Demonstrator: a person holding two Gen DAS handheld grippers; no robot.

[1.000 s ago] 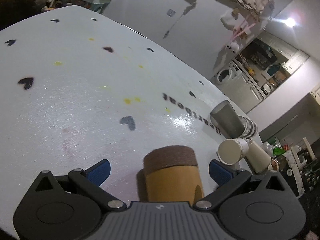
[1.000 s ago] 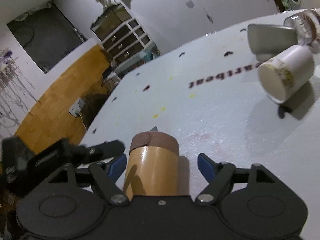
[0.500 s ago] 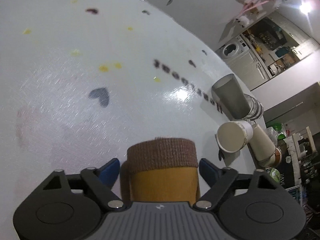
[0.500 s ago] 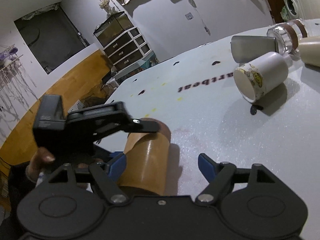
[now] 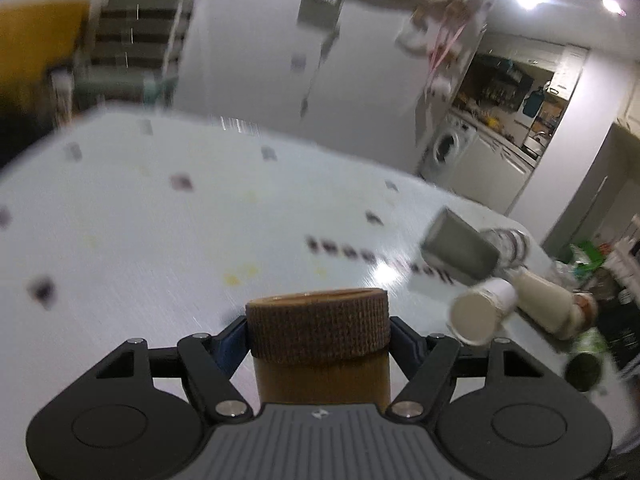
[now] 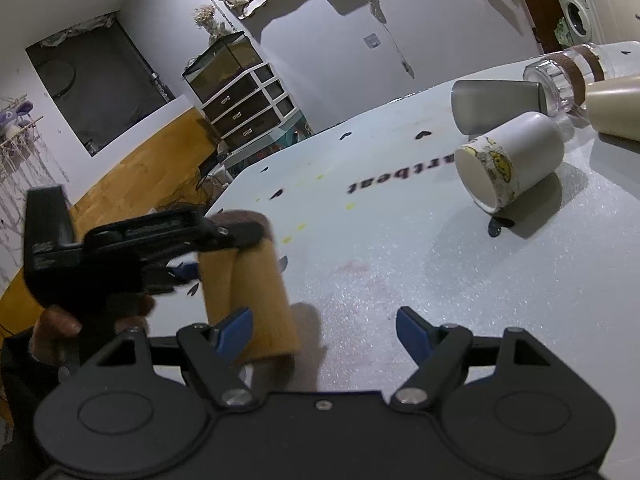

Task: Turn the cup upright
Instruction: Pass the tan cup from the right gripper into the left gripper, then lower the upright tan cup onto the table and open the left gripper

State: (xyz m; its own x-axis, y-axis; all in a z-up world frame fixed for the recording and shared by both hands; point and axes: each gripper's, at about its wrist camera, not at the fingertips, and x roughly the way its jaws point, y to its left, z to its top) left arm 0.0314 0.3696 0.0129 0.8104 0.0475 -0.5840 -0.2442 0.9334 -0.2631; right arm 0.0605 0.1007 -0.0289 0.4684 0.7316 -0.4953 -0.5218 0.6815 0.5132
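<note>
Tongs on a tan cup, mid-flip

Left tongs [image 5: 318, 330] clamp the tan cup [image 6: 250, 292] at its brown knitted band, tilting it mouth-up, base low over the surface [image 6: 440, 280]; right tongs [image 6: 324, 326] gape empty alongside, probably ready to steady it.

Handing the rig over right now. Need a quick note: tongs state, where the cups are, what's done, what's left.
Left tongs: shut on the tan cup, gripping its brown woven band near the rim. The right wrist view shows the cup tilted, its base close to the table.
Right tongs: open, holding nothing, just beside the cup's lower end.
Others: white cup, steel cup, cream cup and glass jar all lie on their sides at the far right.
Done: tan cup grasped and partly raised.
Left: stand it fully upright, release.
</note>
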